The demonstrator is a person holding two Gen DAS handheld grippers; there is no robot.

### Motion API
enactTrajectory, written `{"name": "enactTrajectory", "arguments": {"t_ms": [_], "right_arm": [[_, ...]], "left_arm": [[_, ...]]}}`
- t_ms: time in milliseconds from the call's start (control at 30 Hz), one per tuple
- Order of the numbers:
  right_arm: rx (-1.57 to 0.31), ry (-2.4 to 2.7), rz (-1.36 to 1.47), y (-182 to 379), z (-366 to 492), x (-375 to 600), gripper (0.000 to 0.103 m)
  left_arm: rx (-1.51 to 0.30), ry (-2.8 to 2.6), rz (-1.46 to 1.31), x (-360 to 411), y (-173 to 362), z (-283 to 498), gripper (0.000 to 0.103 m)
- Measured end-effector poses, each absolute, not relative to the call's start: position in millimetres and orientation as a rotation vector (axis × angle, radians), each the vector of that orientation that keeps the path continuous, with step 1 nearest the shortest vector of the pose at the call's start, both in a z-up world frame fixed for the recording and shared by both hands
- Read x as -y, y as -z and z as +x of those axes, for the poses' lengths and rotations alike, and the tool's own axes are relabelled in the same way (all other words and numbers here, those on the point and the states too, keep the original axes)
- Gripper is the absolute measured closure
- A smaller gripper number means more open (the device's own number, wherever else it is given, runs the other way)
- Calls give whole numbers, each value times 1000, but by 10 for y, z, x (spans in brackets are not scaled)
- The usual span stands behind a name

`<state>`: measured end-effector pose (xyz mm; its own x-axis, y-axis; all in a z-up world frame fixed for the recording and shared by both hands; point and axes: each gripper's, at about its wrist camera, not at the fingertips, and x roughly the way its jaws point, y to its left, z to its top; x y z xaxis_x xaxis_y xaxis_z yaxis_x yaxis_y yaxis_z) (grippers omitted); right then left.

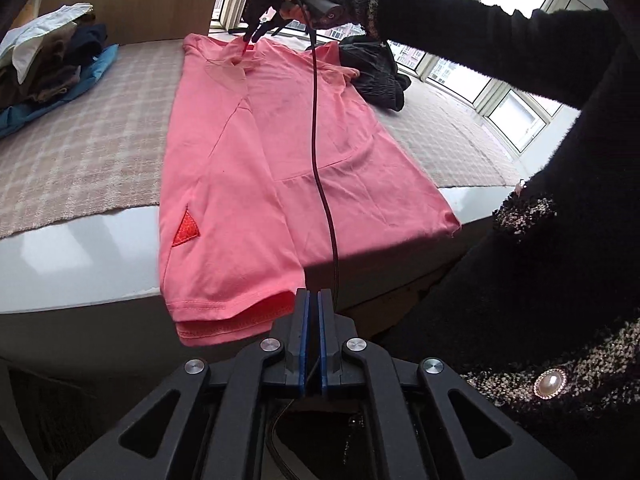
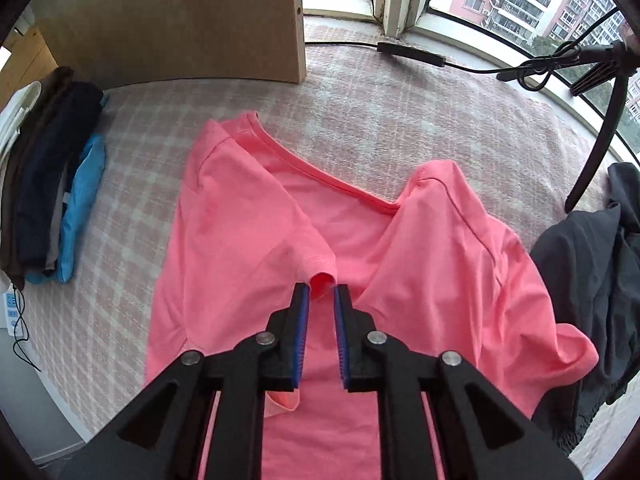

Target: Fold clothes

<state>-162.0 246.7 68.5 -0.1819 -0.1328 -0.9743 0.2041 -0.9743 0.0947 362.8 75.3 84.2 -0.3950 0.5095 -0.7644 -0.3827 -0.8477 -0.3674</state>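
a pink t-shirt (image 1: 280,152) lay lengthwise across the checked mat (image 1: 80,140) on a window-seat ledge, its long axis running from the hem, which hung over the ledge's near edge, to the collar at the far side by the window. at the left end of the ledge sat a stack of folded clothes (image 1: 48,64); at the right end, a crumpled dark garment (image 1: 376,72) lay just beside the shirt's shoulder. both side panels appeared already turned inward over the body.

the left tool (image 1: 314,300) hung at the near edge, just beside the hem, its blue pads pressed together with no cloth seen between them. the right tool (image 2: 321,294) pointed steeply down over the collar end, jaws standing a little apart, with a small pinch of the folded sleeve (image 2: 320,278) sitting at its tips; whether the pads pressed on that cloth could not be told from the wrist view. a black cable (image 1: 320,160) trailed down across the shirt from the right hand (image 1: 332,0).

judged from this layout, the next fold would run along the long axis, hem toward collar, and the left tool was the nearer of the two to the hem, while the right was nearer the collar.
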Motion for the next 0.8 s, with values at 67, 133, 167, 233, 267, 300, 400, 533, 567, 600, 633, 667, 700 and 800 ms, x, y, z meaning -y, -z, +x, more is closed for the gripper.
{"name": "enactTrajectory", "arguments": {"t_ms": [67,133,167,233,267,300,400,533,567,600,633,667,700,800], "right_arm": [[-6,2228,1824,-818,-1572,-2622,89],[94,2208,1757,-1059,-1466,-2784,89],[149,2192,1707,-1201,-1382,-2851,88],[277,2115,1586,-1458,-1160,-2971,81],[330,2081,1514,-1573,-1021,-2993,77],[380,2045,1443,-1688,-883,-3015,74],[445,2009,1243,-1933,-499,-2993,56],[399,2010,1163,-1980,-221,-2633,51],[386,1997,1163,-1967,-182,-2520,51],[374,1958,1169,-1954,-169,-2387,51],[361,1920,1174,-1941,-155,-2255,51],[337,1904,1173,-1941,-129,-2131,51],[313,1889,1172,-1940,-103,-2009,51],[269,1838,1160,-1924,7,-1784,51]], "left_arm": [[245,-2271,-1296,-729,-938,3741,101],[289,-2334,-1312,-683,-1008,3844,101],[318,-2370,-1326,-649,-1027,3866,100],[378,-2448,-1349,-584,-1061,3892,100],[404,-2500,-1350,-552,-1086,3903,100],[423,-2553,-1337,-516,-1118,3914,99],[462,-2734,-1285,-418,-1209,3926,95],[608,-2993,-1212,-301,-1318,3957,75],[654,-3039,-1199,-289,-1343,4007,72],[701,-3084,-1185,-278,-1368,4056,67],[743,-3128,-1170,-269,-1394,4107,61],[757,-3170,-1161,-277,-1424,4169,54],[754,-3216,-1166,-287,-1446,4229,35],[715,-3344,-1209,-306,-1504,4383,18]]}}
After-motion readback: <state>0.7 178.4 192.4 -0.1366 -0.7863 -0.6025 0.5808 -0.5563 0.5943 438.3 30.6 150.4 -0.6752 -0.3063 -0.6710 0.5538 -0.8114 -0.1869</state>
